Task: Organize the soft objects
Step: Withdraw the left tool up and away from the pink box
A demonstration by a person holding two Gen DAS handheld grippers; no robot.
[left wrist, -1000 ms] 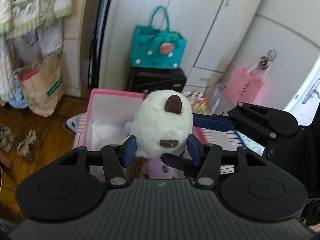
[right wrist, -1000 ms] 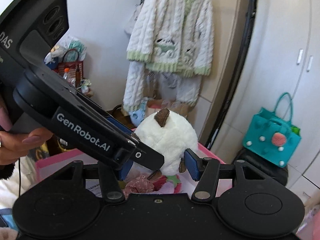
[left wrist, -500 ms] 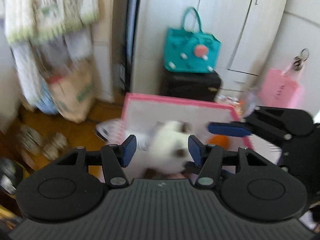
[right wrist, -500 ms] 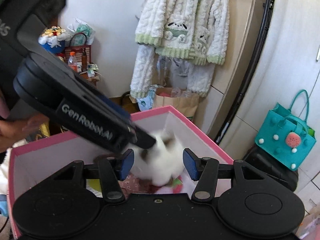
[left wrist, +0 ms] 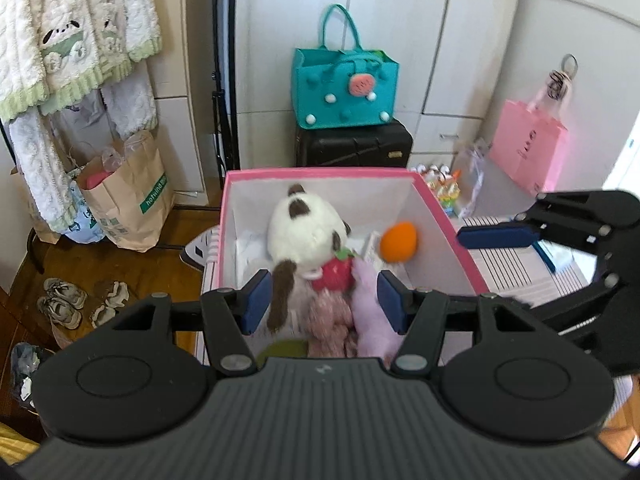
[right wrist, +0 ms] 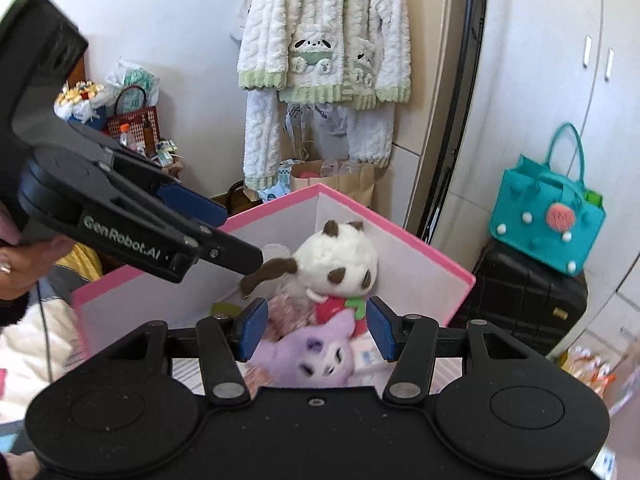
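A white plush (left wrist: 304, 228) with brown ears and limbs, a red strawberry at its chest, lies inside the pink box (left wrist: 320, 173). It rests on a purple plush (left wrist: 370, 304) and a pinkish-brown one (left wrist: 328, 320), beside an orange soft ball (left wrist: 399, 241). My left gripper (left wrist: 323, 300) hovers open over the box's near side, its pads touching nothing. The right gripper's finger (left wrist: 496, 236) juts in from the right, clear of the toys. In the right wrist view, my right gripper (right wrist: 317, 328) is open above the purple plush (right wrist: 316, 352), with the white plush (right wrist: 340, 260) beyond.
A teal felt bag (left wrist: 346, 88) sits on a black suitcase (left wrist: 354, 144) behind the box. There is a pink paper bag (left wrist: 528, 152) at the right, with a brown paper bag (left wrist: 128, 200) and hanging fleece clothes (left wrist: 68, 40) at the left. Shoes (left wrist: 64, 304) lie on the wooden floor.
A second ago both grippers pressed the white plush between them above the box. It has since dropped into the box, and both grippers have drawn back with nothing in them.
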